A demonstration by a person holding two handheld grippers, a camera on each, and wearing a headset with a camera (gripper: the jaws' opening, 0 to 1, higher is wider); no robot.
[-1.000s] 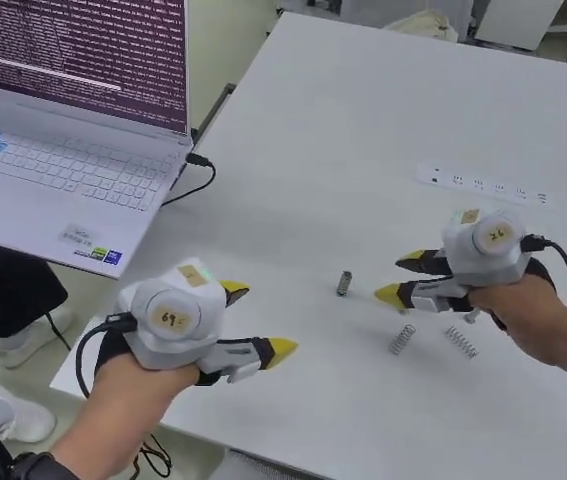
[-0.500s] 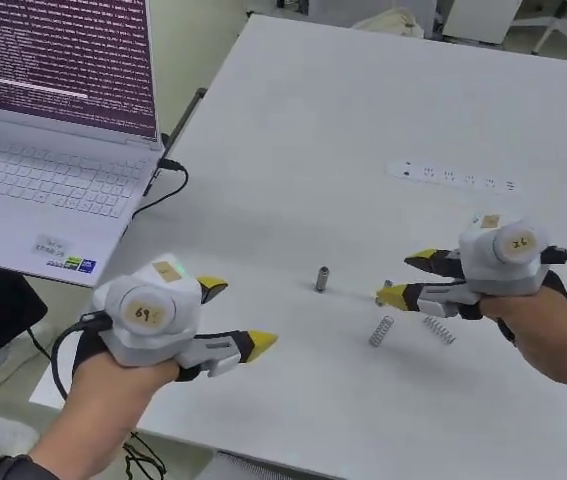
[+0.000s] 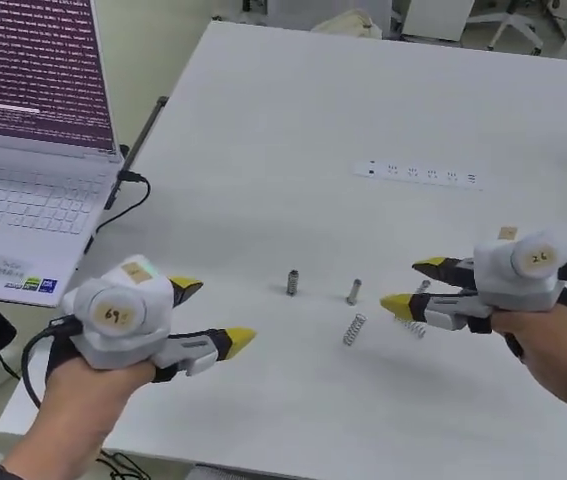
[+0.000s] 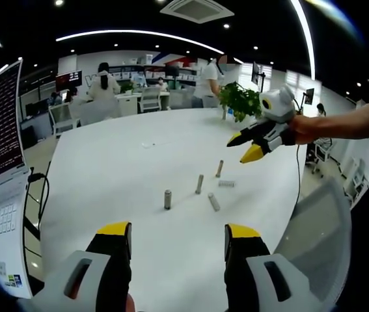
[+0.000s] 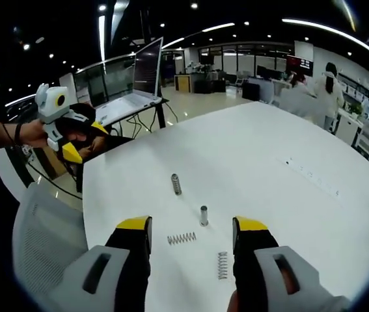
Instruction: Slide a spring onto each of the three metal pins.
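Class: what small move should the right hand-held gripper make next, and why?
Probably lower the right hand-held gripper onto the loose spring lying just ahead of its open jaws and close on it: the pin beyond it stands bare, and nothing is held.

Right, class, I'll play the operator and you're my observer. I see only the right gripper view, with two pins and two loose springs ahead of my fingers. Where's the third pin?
Observer: The third pin stands upright close to the right gripper, on the near side that your camera misses.
Operator: Is the other gripper carrying a spring?
Observer: No. The left gripper has its fingers apart with nothing between them.
Operator: And the computer, is anything attached?
Observer: Yes, a black cable is plugged into the side of the laptop and trails off the near edge.
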